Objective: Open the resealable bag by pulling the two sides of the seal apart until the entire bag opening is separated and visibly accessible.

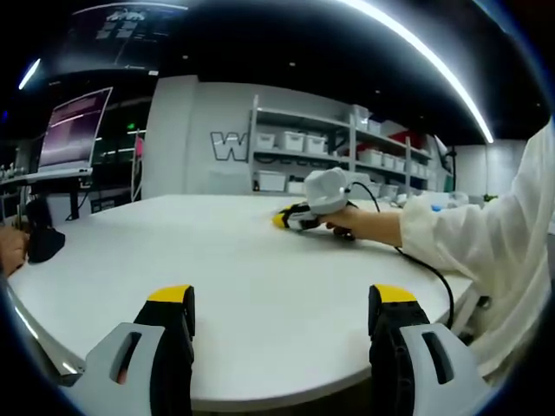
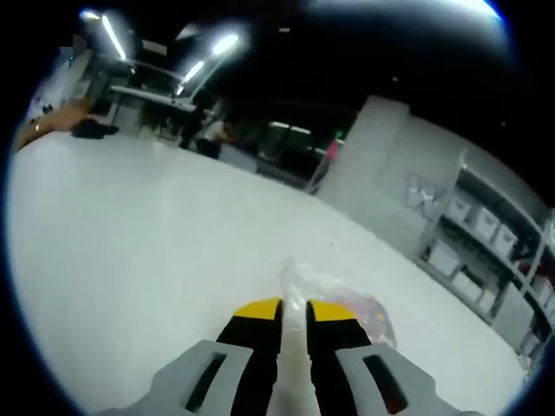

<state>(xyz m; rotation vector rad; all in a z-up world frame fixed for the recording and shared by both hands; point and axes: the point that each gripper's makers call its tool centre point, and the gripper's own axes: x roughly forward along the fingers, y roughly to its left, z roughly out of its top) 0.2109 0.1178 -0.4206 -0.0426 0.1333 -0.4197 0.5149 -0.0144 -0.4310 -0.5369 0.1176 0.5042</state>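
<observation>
Lying on the white table (image 2: 130, 234), the clear resealable bag (image 2: 334, 303) is sitting just past your right gripper (image 2: 294, 309), whose yellow-tipped jaws are nearly together with a thin edge of plastic running into the slit between them. Your left gripper (image 1: 283, 303) is hovering over the near table edge, jaws wide apart and gripping nothing, while your white-sleeved hand (image 1: 368, 225) is holding the right gripper across the table.

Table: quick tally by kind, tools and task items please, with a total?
Tools: 2, left tool open, right tool nearly shut at the bag.
Clear bags: 1, bag on the white table.
Dark objects at the far edge: 1.
Total: 4.
</observation>
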